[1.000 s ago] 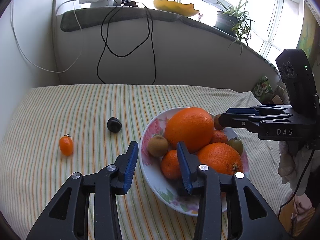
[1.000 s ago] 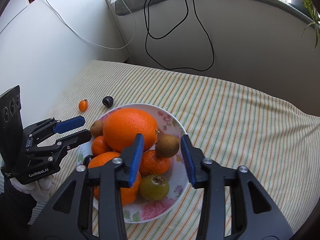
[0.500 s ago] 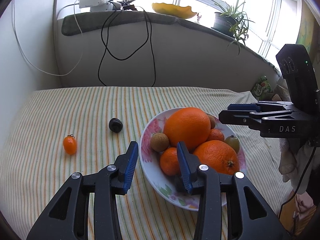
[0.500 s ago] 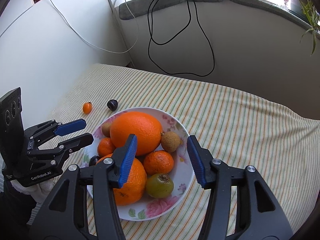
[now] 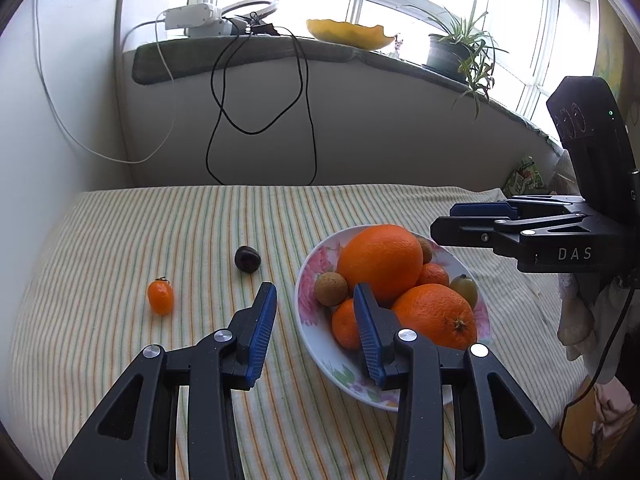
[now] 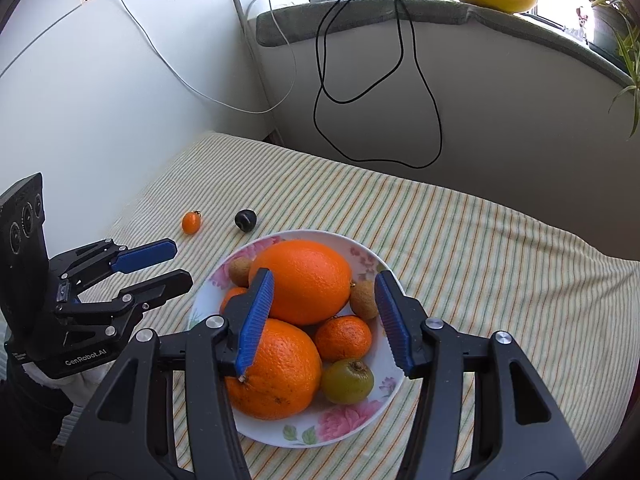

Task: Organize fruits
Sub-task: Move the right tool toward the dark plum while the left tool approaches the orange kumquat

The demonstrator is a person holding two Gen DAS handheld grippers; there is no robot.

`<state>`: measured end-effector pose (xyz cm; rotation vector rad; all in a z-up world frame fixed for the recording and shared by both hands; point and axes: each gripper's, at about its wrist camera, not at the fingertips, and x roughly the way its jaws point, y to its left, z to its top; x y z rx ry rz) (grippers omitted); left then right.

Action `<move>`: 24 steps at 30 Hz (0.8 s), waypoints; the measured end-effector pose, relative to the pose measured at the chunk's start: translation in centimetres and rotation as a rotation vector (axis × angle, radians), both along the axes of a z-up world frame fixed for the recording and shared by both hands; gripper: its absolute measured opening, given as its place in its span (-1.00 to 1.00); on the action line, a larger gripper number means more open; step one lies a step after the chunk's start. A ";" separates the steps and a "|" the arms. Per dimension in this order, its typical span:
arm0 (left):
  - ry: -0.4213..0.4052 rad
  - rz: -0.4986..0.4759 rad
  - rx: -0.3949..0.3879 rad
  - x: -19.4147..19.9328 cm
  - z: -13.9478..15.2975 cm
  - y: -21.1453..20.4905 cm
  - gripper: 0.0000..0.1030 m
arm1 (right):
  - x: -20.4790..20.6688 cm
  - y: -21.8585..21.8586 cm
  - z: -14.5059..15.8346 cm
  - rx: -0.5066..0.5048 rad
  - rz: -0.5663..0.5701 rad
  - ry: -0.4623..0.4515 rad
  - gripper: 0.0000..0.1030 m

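Observation:
A floral white bowl (image 5: 316,280) (image 6: 368,258) holds two big oranges (image 5: 380,262) (image 6: 300,280), small tangerines, brown round fruits and a green fruit (image 6: 347,380). On the striped cloth left of the bowl lie a small orange kumquat (image 5: 161,298) (image 6: 191,222) and a dark plum (image 5: 247,258) (image 6: 245,220). My left gripper (image 5: 316,332) is open and empty above the bowl's near left rim. My right gripper (image 6: 324,320) is open and empty above the fruit pile. It also shows in the left wrist view (image 5: 476,220).
The striped cloth (image 5: 160,220) covers the surface up to a white wall. Black cables (image 5: 260,120) hang from a sill with a power strip, a yellow dish (image 5: 350,34) and a potted plant (image 5: 456,52). A green packet (image 5: 524,178) sits at the far right.
Both grippers have pulled back and risen from the bowl. The right gripper's jaws have opened wider. The fruit has not moved.

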<state>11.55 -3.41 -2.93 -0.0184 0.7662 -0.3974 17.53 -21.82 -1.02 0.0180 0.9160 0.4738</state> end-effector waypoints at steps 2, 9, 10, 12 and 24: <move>0.001 0.004 0.003 0.1 -0.1 0.4 -0.25 | 0.2 0.5 0.2 -0.002 0.009 -0.001 0.07; 0.015 0.039 0.015 0.4 -0.7 2.5 -0.25 | 1.0 2.2 0.5 -0.017 0.058 -0.002 0.07; 0.019 0.046 0.015 0.4 -0.8 2.8 -0.25 | 1.2 2.4 0.5 -0.018 0.067 0.001 0.07; 0.025 0.059 0.012 0.6 -1.0 3.6 -0.25 | 1.6 3.1 0.5 -0.024 0.082 0.004 0.07; 0.038 0.127 0.017 2.4 -1.7 7.5 -0.25 | 4.4 8.1 0.3 -0.077 0.184 0.028 0.07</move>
